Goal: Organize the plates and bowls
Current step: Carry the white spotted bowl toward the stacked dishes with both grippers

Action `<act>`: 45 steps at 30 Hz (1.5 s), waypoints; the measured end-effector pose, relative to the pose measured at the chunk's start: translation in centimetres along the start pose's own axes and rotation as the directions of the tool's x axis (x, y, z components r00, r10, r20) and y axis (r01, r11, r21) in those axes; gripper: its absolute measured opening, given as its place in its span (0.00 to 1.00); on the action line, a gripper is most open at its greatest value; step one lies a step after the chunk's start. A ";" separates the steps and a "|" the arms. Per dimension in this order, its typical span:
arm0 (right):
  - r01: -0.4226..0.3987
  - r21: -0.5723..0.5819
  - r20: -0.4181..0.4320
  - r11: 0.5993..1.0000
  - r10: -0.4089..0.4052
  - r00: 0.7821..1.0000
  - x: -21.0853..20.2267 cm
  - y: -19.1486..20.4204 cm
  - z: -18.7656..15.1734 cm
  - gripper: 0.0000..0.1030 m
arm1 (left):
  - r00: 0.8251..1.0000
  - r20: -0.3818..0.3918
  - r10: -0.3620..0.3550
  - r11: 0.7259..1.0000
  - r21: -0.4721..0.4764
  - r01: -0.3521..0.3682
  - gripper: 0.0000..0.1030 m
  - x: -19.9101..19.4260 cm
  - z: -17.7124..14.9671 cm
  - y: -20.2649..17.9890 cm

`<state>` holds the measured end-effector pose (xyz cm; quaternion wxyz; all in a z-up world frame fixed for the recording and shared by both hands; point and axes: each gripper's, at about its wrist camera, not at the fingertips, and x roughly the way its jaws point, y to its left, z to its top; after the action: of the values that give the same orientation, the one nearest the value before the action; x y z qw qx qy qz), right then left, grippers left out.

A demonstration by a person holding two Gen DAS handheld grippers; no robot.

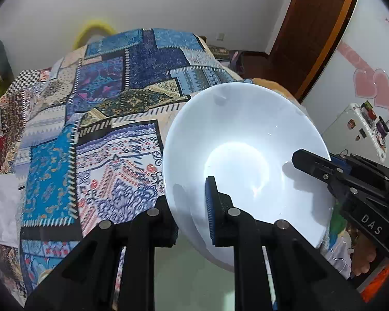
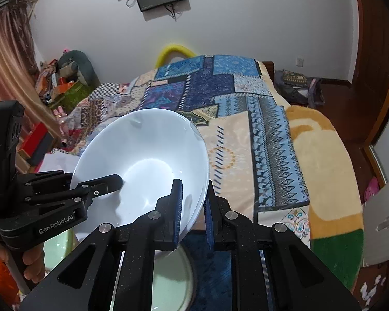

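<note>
Only right wrist shows pale green plate (image 2: 172,285) under white bowl (image 2: 145,160).

A white bowl (image 1: 243,160), tilted, fills the right half of the view above the patchwork bedspread (image 1: 111,98); the left gripper (image 1: 189,207) straddles its near rim, one blue-padded finger inside; the right gripper (image 1: 321,165) clamps its right rim.

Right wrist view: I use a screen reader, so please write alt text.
Two handheld tools grip one white bowl by opposite rims, tilted above a patchwork bedspread: the right tool nearest, the left tool from the left.
</note>
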<state>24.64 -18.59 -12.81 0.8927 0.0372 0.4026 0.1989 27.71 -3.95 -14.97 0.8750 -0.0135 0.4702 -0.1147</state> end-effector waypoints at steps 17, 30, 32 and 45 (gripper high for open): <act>-0.057 -0.060 0.027 0.997 0.059 0.998 -2.1 7.0 -1.9 0.14 | 0.996 0.082 0.032 0.998 -0.062 -0.027 0.17 -8.8 -5.1 3.7; -0.132 -0.126 -0.004 0.983 0.133 0.991 -1.1 13.6 -3.6 0.14 | 0.990 0.108 0.091 0.984 -0.160 -0.073 0.17 -13.6 -9.7 9.4; -0.141 -0.132 -0.010 0.981 0.141 0.990 -0.9 14.4 -3.8 0.14 | 0.989 0.109 0.104 0.982 -0.169 -0.085 0.17 -14.1 -10.3 10.2; -0.191 -0.144 -0.088 0.971 0.180 0.980 1.8 18.2 -5.9 0.14 | 0.987 0.067 0.147 0.963 -0.237 -0.127 0.17 -14.6 -14.4 14.5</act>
<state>15.48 -1.70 -13.91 0.8549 -0.0009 0.4138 0.3129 10.78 14.48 -12.88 0.8922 -0.0879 0.4431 0.0027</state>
